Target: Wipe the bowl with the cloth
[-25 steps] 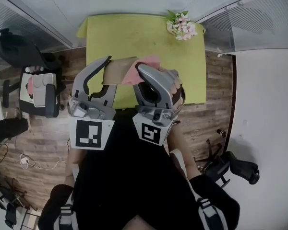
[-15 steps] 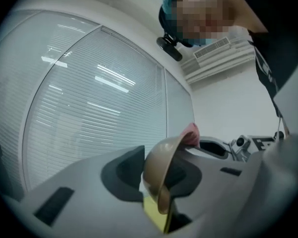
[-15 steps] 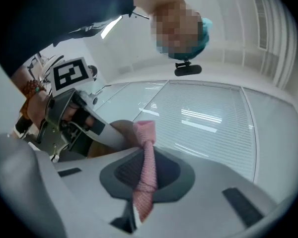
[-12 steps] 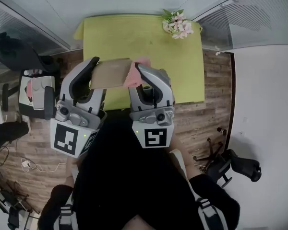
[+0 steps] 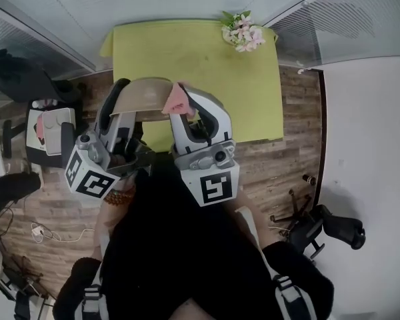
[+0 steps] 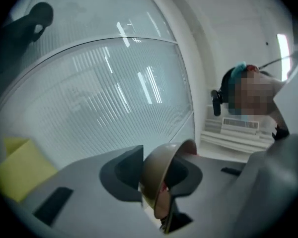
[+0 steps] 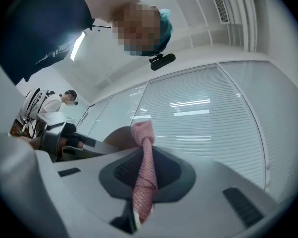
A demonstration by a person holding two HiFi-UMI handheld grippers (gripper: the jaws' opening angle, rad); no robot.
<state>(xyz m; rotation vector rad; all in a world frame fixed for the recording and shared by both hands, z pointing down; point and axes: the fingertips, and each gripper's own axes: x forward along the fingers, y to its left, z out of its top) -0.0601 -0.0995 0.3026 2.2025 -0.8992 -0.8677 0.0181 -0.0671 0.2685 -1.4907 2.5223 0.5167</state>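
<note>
Holding the tan bowl (image 5: 141, 97) aloft over the yellow-green table's (image 5: 200, 65) 6 o'clock edge in the left gripper (image 6: 159, 182), with jaws opening around its rim. Pinching the pink cloth (image 5: 179, 100) tight in the right gripper (image 7: 145, 175), just at the bowl's 3 o'clock.

Office-style room, walled in by glass partitions

Glass walls with blinds (image 5: 347, 25) close in a wood-plank floor (image 5: 300, 132), where a yellow-green table (image 5: 187, 52) carries a bunch of flowers (image 5: 243, 35) at its far corner. A black office chair (image 5: 323, 229) stands at the right, and white cables (image 5: 33, 231) trail over the floor at the left. An air-conditioning unit (image 6: 241, 124) sits on a white wall, and a slotted ceiling vent (image 7: 219, 4) runs overhead.
</note>
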